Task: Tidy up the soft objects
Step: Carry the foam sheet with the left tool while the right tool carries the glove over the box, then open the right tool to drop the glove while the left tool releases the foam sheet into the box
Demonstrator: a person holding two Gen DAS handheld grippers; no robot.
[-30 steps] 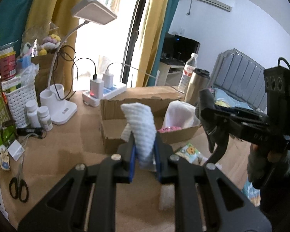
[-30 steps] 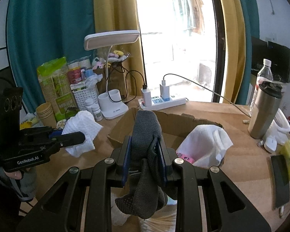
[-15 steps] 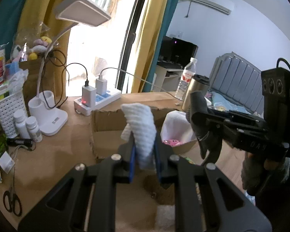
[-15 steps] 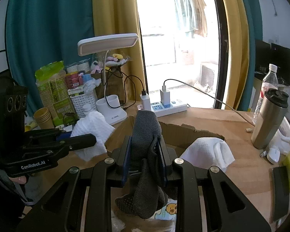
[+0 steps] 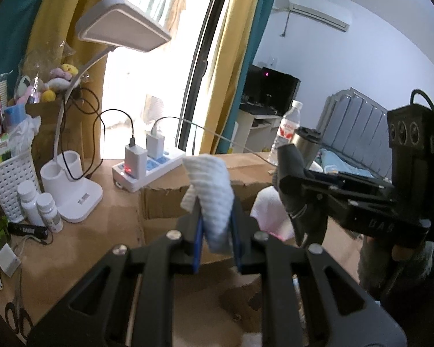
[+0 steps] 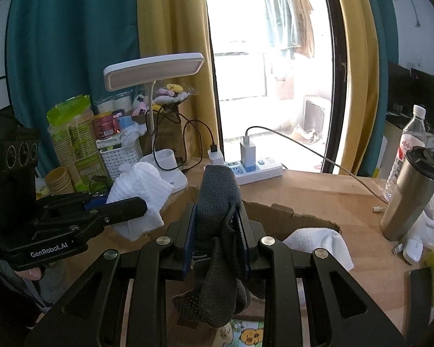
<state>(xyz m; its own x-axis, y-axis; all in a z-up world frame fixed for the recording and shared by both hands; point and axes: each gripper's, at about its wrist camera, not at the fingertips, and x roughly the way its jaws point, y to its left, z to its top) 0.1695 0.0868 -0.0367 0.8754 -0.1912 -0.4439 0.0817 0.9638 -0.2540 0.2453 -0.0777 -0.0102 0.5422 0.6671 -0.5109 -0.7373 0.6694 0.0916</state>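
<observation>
My left gripper (image 5: 216, 241) is shut on a white waffle cloth (image 5: 212, 193) and holds it in the air in front of an open cardboard box (image 5: 170, 202). The cloth also shows in the right wrist view (image 6: 140, 199). My right gripper (image 6: 217, 243) is shut on a dark grey mesh sock (image 6: 217, 219) that hangs down between the fingers, above the box's torn rim (image 6: 277, 211). It shows at the right of the left wrist view (image 5: 296, 190). Another white cloth (image 6: 318, 245) lies inside the box.
A white desk lamp (image 5: 72, 185), a power strip with chargers (image 5: 147, 167), pill bottles (image 5: 40, 208) and a white basket (image 5: 5, 182) stand at the back left. A steel tumbler (image 6: 410, 193) and water bottle (image 6: 408, 147) stand right. Scissors (image 5: 17, 318) lie near the front left edge.
Both grippers have risen and moved a little toward the box, still holding their cloths. The box looks closer and lower in both views.
</observation>
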